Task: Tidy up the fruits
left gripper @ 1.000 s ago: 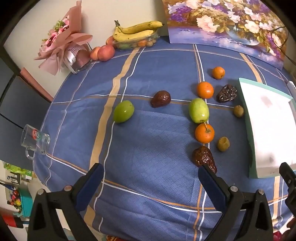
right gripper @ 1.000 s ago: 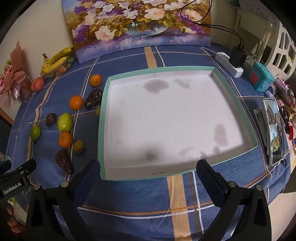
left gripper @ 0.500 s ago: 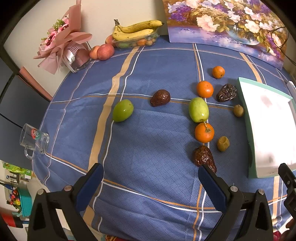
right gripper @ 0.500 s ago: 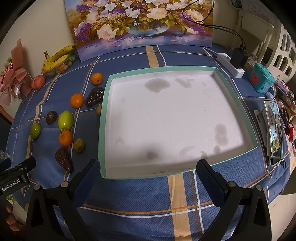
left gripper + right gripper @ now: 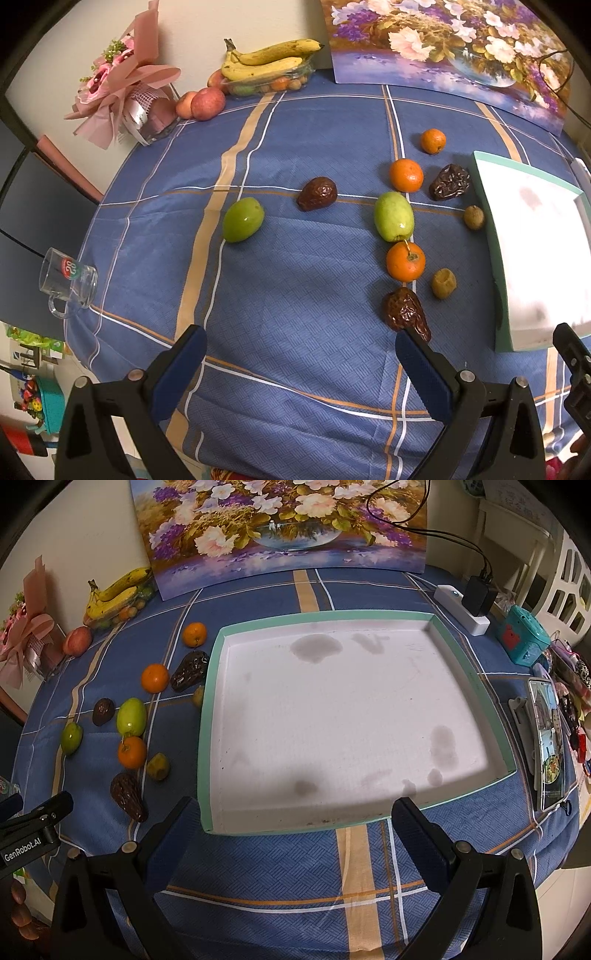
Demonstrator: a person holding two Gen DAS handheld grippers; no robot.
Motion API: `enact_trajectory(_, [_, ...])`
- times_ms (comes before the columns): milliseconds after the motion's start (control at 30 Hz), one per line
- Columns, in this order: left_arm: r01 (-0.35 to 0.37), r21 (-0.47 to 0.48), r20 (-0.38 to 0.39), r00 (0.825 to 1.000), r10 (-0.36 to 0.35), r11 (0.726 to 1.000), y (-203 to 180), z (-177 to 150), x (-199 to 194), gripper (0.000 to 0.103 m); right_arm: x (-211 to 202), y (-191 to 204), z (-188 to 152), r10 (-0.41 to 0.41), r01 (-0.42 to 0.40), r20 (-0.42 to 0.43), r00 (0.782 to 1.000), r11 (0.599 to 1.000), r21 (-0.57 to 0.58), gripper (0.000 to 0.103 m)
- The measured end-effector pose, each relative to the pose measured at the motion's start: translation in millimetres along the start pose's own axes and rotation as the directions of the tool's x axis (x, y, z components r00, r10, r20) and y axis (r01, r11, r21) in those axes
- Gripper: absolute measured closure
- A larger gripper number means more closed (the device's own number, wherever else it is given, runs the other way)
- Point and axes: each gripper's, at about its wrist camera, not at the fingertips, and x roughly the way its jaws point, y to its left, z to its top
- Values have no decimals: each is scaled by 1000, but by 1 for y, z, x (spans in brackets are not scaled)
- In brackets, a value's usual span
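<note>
Loose fruit lies on the blue checked tablecloth: two green fruits, three oranges, three dark wrinkled dates and two small brownish fruits. A white tray with a teal rim lies empty right of them. My left gripper is open and empty, near the front edge, short of the nearest date. My right gripper is open and empty over the tray's near rim.
Bananas on a fruit box, apples and a pink bouquet stand at the back left. A glass mug sits at the left table edge. A flower painting, power strip, teal box and phone are right.
Both views shifted slightly; the fruit and tray sit a little higher in frame. Nothing was picked up or moved.
</note>
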Motion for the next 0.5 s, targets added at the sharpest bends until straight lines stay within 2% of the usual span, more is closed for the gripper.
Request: enact_trajectory(500, [-2, 3, 0, 1000, 2, 1000, -3, 1, -1, 0, 1, 1, -1, 0, 0, -5, 1000, 1000, -2, 0])
